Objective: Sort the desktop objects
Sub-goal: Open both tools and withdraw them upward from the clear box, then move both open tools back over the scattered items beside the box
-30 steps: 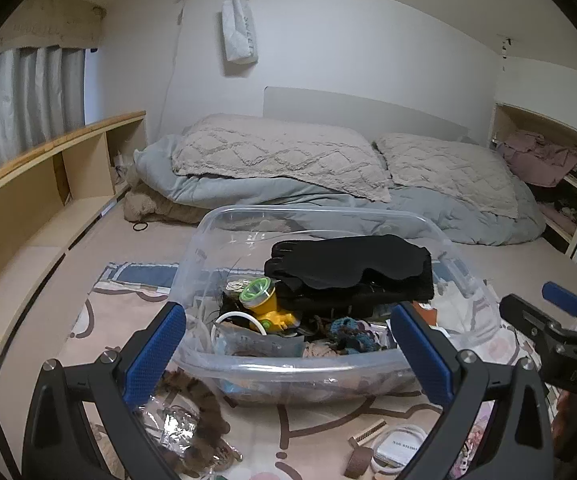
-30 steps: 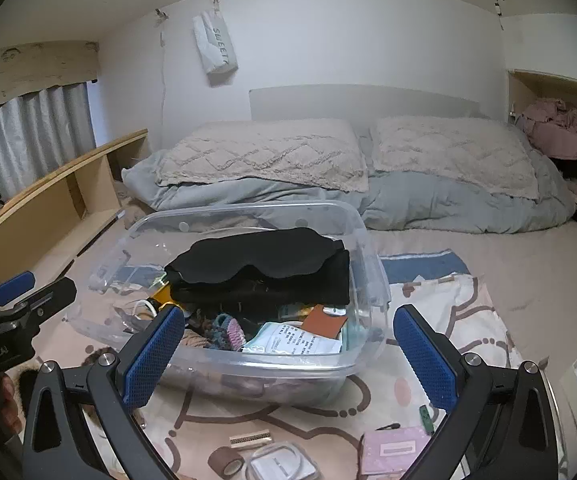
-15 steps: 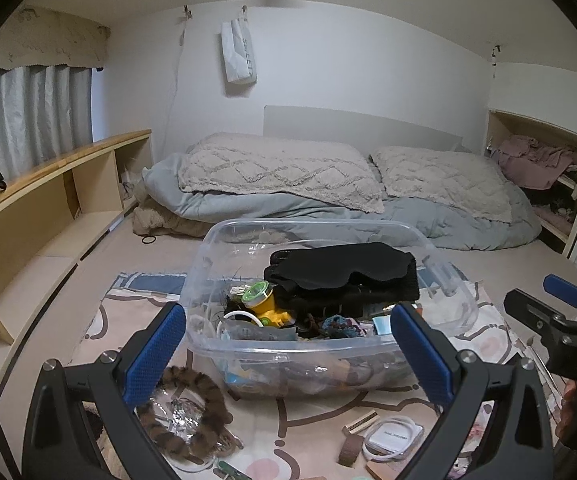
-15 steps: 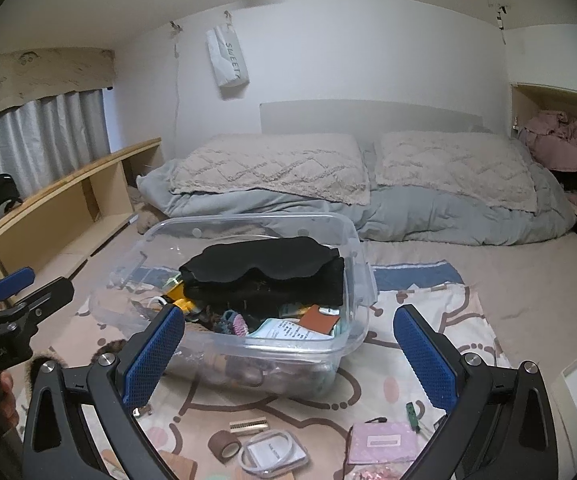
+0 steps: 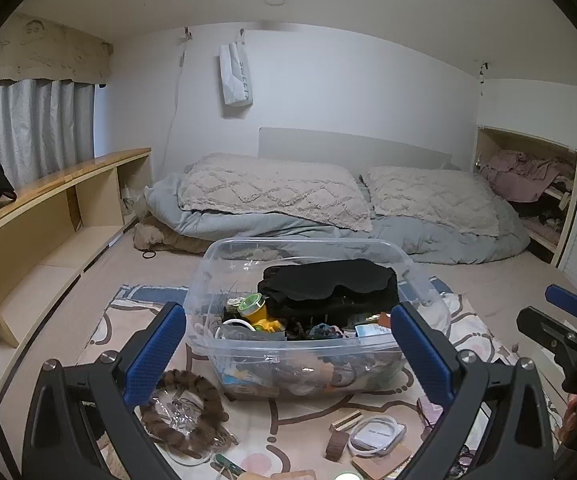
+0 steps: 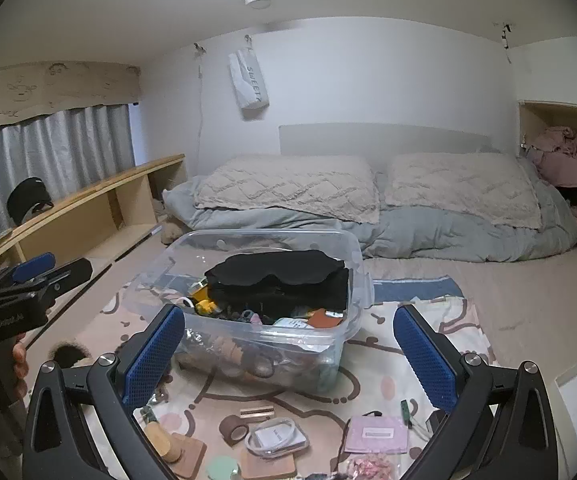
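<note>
A clear plastic bin [image 5: 304, 356] [image 6: 328, 344] sits on a patterned mat, filled with small items and topped by a black cloth [image 5: 328, 284] [image 6: 276, 272]. Loose items lie on the mat in front of it: a brown furry ring [image 5: 184, 412], a white coiled cable pack [image 5: 376, 434] [image 6: 276, 438], a tape roll [image 6: 234, 432], a pink pouch [image 6: 376, 434], wooden coasters [image 6: 266, 466]. My left gripper [image 5: 288, 352] hovers open above the mat, facing the bin, holding nothing. My right gripper [image 6: 288, 352] is likewise open and empty, to the right of the left one.
A bed with grey duvet and two pillows [image 5: 272, 192] lies behind the bin. A low wooden shelf [image 5: 48, 208] runs along the left wall. An alcove with clothes [image 5: 528, 176] is at the right. A hand [image 6: 18, 360] holds the left gripper's handle.
Both grippers have drawn back and risen from the bin, so it looks smaller and more loose items on the mat show below. Jaws stayed open.
</note>
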Demonstrator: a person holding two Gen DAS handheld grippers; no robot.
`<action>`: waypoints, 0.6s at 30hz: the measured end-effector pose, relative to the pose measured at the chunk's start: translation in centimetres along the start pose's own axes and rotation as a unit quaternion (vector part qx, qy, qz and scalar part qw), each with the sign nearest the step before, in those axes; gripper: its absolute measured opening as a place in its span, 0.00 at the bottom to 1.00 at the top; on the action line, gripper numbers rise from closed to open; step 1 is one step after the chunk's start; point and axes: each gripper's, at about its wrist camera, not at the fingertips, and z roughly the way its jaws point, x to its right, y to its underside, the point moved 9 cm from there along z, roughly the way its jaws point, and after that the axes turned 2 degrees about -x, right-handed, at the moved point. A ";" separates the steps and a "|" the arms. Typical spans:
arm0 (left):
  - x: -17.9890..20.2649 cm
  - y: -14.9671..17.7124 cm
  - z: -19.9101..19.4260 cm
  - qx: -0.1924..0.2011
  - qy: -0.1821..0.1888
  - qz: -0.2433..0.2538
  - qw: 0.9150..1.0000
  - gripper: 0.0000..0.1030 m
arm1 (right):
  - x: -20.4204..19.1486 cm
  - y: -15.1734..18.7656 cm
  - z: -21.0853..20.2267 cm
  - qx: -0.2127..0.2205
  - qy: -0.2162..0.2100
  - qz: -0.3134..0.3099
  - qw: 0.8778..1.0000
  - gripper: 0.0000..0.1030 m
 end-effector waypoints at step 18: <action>1.0 0.6 -2.5 0.019 0.014 0.008 1.000 1.00 | -1.4 1.2 -1.7 0.018 -0.026 -0.020 0.999 1.00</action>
